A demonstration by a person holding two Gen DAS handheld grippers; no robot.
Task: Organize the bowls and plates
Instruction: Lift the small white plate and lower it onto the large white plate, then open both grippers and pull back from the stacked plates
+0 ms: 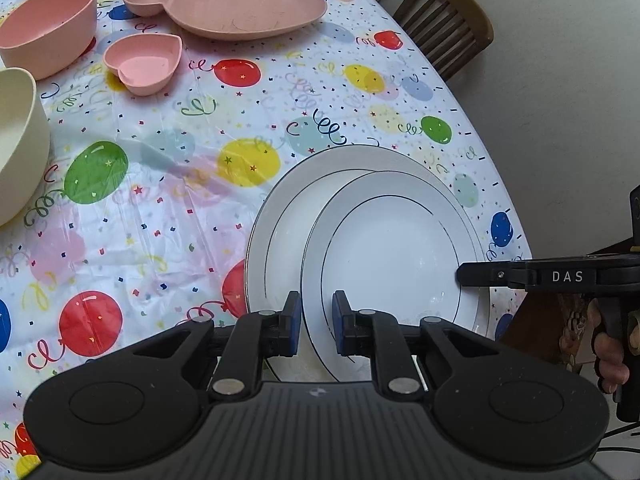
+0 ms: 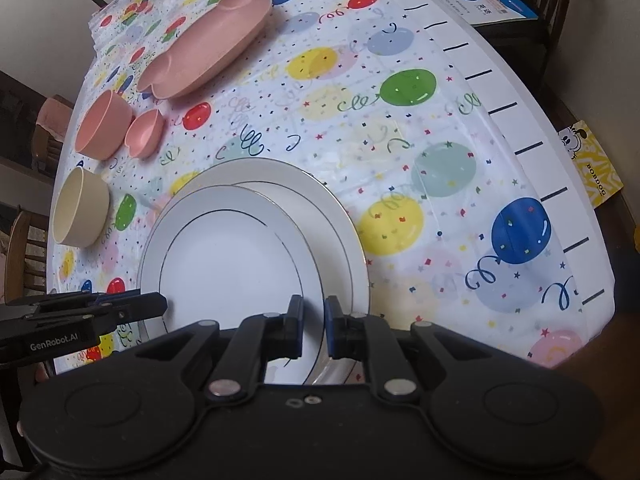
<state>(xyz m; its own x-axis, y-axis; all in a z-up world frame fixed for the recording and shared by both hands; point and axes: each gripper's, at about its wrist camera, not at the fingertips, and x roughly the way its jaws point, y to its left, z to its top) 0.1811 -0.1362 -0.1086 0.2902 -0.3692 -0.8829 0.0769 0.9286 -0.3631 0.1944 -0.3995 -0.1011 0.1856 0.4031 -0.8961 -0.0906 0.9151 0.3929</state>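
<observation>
Both claws, left claw (image 1: 316,322) and right claw (image 2: 313,326), grip the small plate's (image 1: 392,248) rim over the large plate (image 1: 276,220) on the counter (image 1: 160,200); we judge stacking underway; next, centre, lower, release

Plates and bowls lying on the balloon-print tablecloth

A small white dark-rimmed plate (image 1: 392,256) is sitting off-centre on a larger matching plate (image 1: 280,216); the pink bear-shaped divided plate (image 1: 240,4), round pink bowl (image 1: 44,28), pink heart-shaped dish (image 1: 144,62) and cream bowl (image 1: 18,140) are standing well apart from them.

Balloon-print table (image 1: 168,208), large white plate (image 1: 276,216), pink bowl (image 1: 48,28), cream bowl (image 1: 16,140)
</observation>
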